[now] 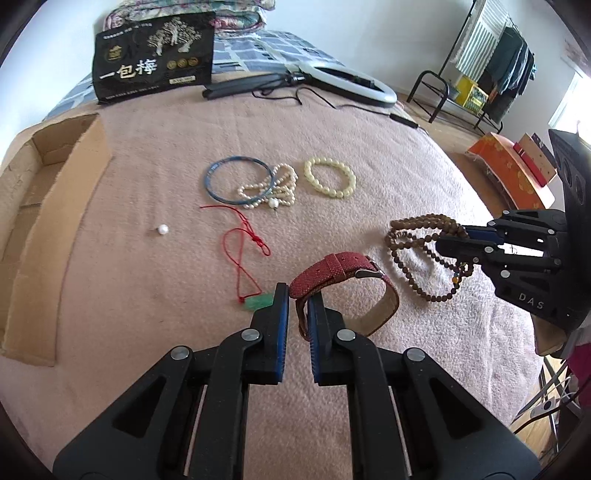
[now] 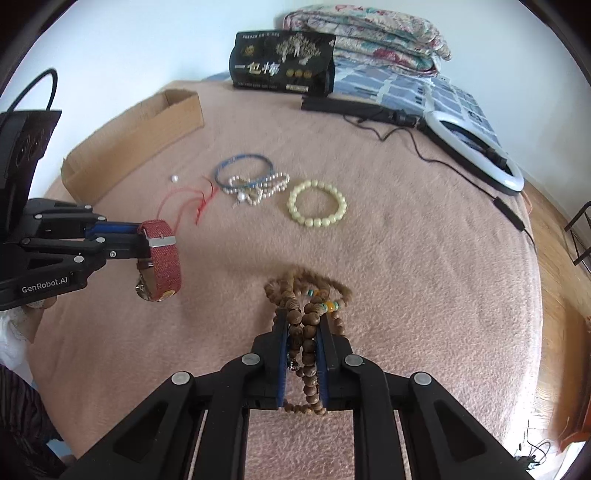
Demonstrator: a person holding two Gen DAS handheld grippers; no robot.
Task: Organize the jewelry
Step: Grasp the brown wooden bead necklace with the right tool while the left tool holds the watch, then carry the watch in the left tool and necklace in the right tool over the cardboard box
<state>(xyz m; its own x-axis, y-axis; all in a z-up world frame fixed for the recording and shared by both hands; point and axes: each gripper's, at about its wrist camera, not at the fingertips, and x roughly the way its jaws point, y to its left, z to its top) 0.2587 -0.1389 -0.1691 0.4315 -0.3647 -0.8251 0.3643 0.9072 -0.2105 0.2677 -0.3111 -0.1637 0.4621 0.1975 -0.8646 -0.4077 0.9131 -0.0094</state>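
Left wrist view: left gripper (image 1: 297, 300) is pinching the red watch strap (image 1: 343, 271); right gripper (image 2: 303, 321) is clamping the brown bead necklace (image 2: 306, 295) near the blanket's (image 2: 406, 240) front edge.

Pale blue-white walls (image 2: 147, 44), wooden floor (image 1: 448, 129), black metal clothes rack (image 1: 495, 55) hung with garments, bright window (image 1: 570, 99) at right, pink blanket (image 2: 406, 258) over bed, folded floral quilt (image 2: 369, 33) at its head, daylight throughout.
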